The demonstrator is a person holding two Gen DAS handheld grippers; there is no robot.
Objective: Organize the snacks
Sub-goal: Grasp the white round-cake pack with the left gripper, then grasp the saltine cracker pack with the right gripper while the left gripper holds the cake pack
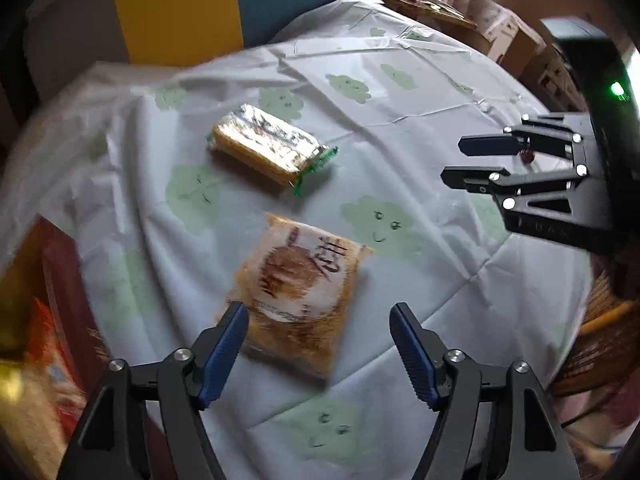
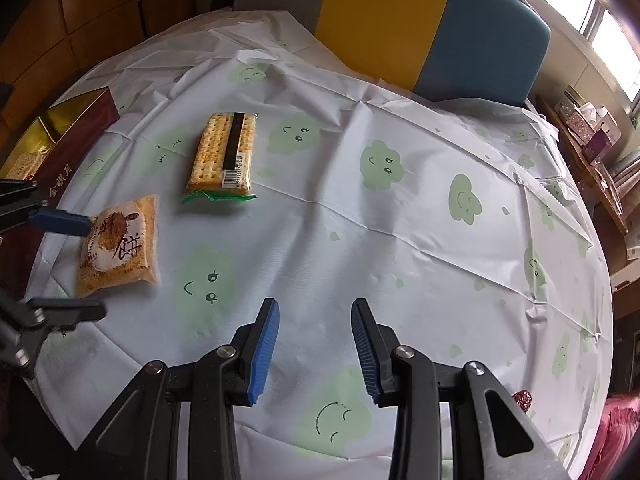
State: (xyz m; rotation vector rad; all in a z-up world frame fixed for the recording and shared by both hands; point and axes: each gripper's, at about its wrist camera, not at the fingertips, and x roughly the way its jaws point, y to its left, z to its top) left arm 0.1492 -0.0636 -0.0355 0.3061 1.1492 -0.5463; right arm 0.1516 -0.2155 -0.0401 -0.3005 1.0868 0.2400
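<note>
An orange snack packet [image 1: 296, 280] with a brown-and-white label lies flat on the tablecloth. My left gripper [image 1: 318, 308] hovers over its near end, open; the left fingertip overlaps a corner and the right one stands apart. From the right wrist view the left gripper [image 2: 94, 264] straddles this packet [image 2: 116, 240] without pressing it. Farther back lies a clear cracker pack [image 1: 268, 146] [image 2: 224, 152] with green ends. The right gripper [image 2: 316, 304] [image 1: 451, 159] hangs over bare cloth, its jaws narrowly apart and empty. A red box [image 2: 80, 120] [image 1: 60, 280] with a gold inside holds other snacks.
A round table wears a white cloth [image 2: 360, 220] printed with green smiling clouds. Behind it stands a yellow and blue seat back [image 2: 420, 28]. Shelves with small boxes [image 2: 592, 136] line the right side. A wicker basket [image 1: 600, 340] sits past the table edge.
</note>
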